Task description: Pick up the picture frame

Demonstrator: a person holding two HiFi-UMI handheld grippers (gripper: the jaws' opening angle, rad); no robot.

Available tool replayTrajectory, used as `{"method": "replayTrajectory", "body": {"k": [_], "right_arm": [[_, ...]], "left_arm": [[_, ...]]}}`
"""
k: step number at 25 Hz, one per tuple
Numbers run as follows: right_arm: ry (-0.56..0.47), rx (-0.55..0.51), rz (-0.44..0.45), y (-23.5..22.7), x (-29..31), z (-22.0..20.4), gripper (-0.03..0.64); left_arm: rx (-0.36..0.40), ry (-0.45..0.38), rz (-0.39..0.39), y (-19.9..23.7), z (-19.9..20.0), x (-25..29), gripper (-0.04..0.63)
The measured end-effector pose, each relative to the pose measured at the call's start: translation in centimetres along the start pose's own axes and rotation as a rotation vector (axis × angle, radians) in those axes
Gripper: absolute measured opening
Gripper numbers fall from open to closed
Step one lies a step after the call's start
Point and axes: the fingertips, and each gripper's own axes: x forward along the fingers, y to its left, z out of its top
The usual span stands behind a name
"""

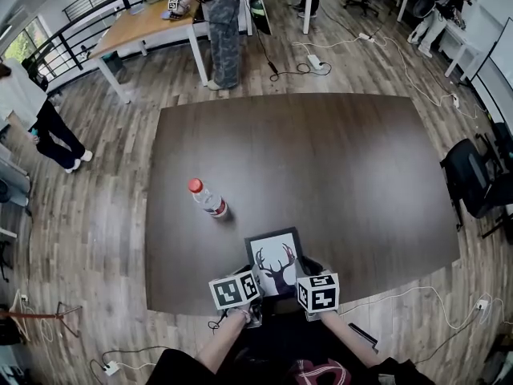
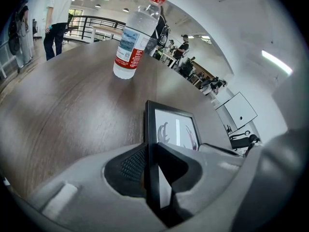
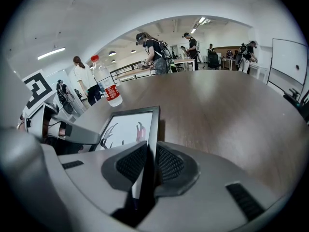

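Note:
A black picture frame with a deer-antler print sits near the front edge of the dark table. My left gripper is shut on the frame's left side bar, which runs between its two pads. On the opposite side, my right gripper is shut on the right side bar. The white print shows in both gripper views. In the head view the marker cubes hide the jaws and the frame's near edge.
A clear water bottle with a red cap stands upright on the table, beyond the frame and to its left. People stand by a wooden desk at the far side of the room. Cables lie across the floor, and a black chair stands at the right.

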Motion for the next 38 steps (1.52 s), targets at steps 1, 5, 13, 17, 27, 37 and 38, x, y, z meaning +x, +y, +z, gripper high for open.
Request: {"method": "replayTrajectory", "body": {"k": [1,5,13,17,27,37,38], "right_arm": [[-0.009,0.0,0.001,0.0,-0.1,0.1,0.072],[-0.035,0.0,-0.004,0.4,-0.2,0.3,0.072],[-0.104,0.001,-0.015,0.9,-1.4,1.8,0.074],[-0.134,0.004,-0.023,1.3,-2.0,2.5,0.072],[-0.186,0.018,-0.043,2.8,-3.6,3.5,0.072],[-0.254,-0.028,-0.084,4.0,-5.6,4.9,0.072],[-0.263,-0.032,-0.087,4.2,-5.9,5.1,0.072]], "left_arm": [[0.004,-0.006,-0.003,-0.1,0.1,0.0,0.077],[0.026,-0.029,-0.013,0.0,0.6,-0.4,0.077],[0.104,-0.1,-0.027,-0.8,1.9,-2.0,0.077],[0.121,-0.121,-0.042,-1.0,2.5,-2.8,0.077],[0.203,-0.157,-0.065,-1.4,3.8,-5.1,0.077],[0.253,-0.21,-0.102,-2.0,4.6,-7.0,0.078],[0.262,-0.222,-0.104,-2.0,4.8,-7.3,0.078]]}}
